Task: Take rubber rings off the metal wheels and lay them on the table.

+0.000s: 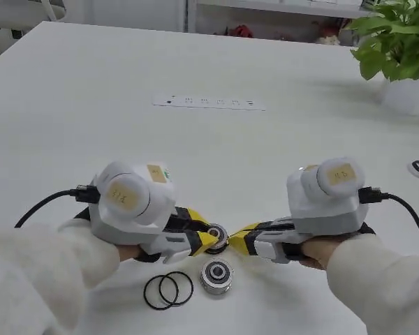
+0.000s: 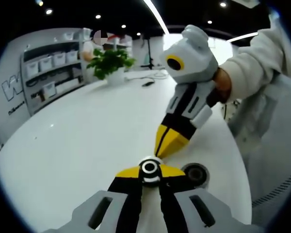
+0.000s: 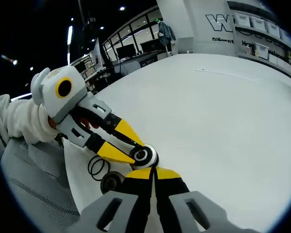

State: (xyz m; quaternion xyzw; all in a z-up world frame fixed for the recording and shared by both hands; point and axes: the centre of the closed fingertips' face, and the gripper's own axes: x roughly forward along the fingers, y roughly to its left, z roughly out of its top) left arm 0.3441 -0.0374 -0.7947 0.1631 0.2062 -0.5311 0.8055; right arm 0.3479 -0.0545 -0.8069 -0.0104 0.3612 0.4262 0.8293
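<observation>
Two grippers are meeting tip to tip in the head view, low over the near part of the white table (image 1: 126, 105). The left gripper (image 1: 208, 239) is reaching in from the left and the right gripper (image 1: 239, 239) from the right. A small metal wheel (image 1: 217, 235) is sitting between their yellow tips, its flat face turned upward, so its axle seems to be standing roughly upright. Nearer, a second wheel (image 1: 216, 274) is lying on the table, with two loose rubber rings (image 1: 169, 289) overlapping just to its left.

Moving to the left gripper view, the left jaws are clenching the held wheel (image 2: 149, 168) across its rim. The right gripper (image 2: 161, 145) is touching the wheel's far edge with its tips pressed together.

Turning to the right gripper view, the right jaws are showing no gap and are butting against the wheel (image 3: 143, 155). Whether they are pinching a ring there is too small to tell.

Judging from this, the left gripper is acting as the holder. Any peel would be running rightward, along the line of the two grippers, with the right one doing the pulling.
</observation>
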